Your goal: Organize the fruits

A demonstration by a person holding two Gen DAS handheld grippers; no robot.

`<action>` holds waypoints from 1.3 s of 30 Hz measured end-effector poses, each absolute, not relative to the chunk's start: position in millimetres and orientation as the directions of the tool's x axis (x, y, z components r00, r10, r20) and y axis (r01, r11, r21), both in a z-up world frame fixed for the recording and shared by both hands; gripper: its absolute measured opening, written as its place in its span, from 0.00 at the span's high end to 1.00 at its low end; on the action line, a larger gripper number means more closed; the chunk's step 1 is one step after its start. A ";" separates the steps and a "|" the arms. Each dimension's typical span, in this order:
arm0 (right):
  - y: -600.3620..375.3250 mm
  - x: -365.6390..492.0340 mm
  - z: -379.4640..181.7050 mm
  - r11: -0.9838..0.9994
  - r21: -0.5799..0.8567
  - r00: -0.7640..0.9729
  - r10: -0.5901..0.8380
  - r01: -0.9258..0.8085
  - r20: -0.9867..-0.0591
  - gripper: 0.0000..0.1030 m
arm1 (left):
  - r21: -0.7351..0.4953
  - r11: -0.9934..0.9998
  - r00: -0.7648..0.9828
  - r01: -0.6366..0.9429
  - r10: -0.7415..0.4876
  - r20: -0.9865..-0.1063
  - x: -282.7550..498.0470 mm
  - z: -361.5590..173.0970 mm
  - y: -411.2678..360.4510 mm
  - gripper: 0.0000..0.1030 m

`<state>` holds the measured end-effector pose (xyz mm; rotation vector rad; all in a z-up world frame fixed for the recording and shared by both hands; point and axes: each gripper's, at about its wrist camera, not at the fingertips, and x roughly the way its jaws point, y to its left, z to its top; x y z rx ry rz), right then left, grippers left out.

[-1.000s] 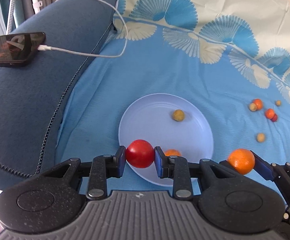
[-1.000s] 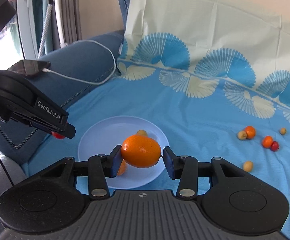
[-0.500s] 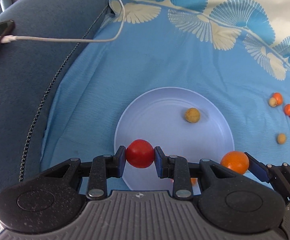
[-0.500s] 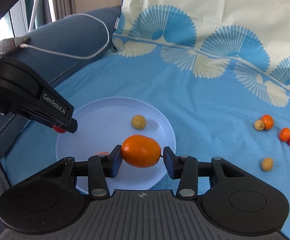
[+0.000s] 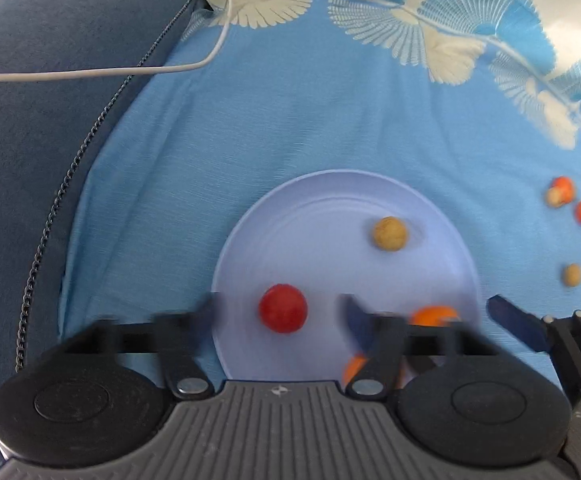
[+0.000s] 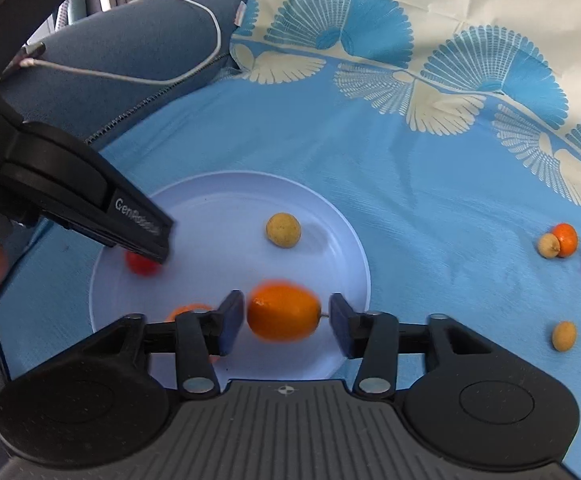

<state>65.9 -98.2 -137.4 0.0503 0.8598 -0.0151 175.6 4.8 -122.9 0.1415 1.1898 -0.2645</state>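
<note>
- Blue bedsheet (image 5: 290,120) with fan prints covers the bed, draped up at the back; a dark blue cushion (image 5: 50,80) lies at 9 to 10 o'clock with a white cable (image 5: 90,74) trailing over it.
- Pale plate (image 5: 330,208) sits low in the middle of the left wrist view, at 6 o'clock, serving as the gathering spot for the fruit.
- Left claw (image 5: 282,316) hangs over the plate's near-left part with its jaws opening wide; both fingers are blurred by the motion.
- Red fruit (image 5: 283,308) lies between those fingers with clear gaps on both sides, so it is let go; I judge it is resting on the plate or just landing there.
- Tan fruit (image 5: 389,233) sits on the plate at about 1 o'clock, apart from the rest.
- Right claw (image 6: 286,316) is over the plate's near edge, jaws opening; the orange kumquat (image 6: 284,312) is between the pads, with a gap on the right and none clearly visible on the left, so it looks like it is being released.
- Another orange fruit (image 6: 186,312) peeks out behind the right claw's left finger, on the plate.
- Loose fruits (image 6: 562,240) remain on the sheet at 3 o'clock, well apart from the plate, not yet collected.
</note>
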 end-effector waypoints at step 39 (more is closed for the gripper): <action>-74.0 -199.9 5.5 0.985 0.048 0.864 -0.121 0.165 -0.488 0.02 | 0.089 0.967 0.662 0.238 -0.094 -0.744 -85.1 21.2 49.7 0.00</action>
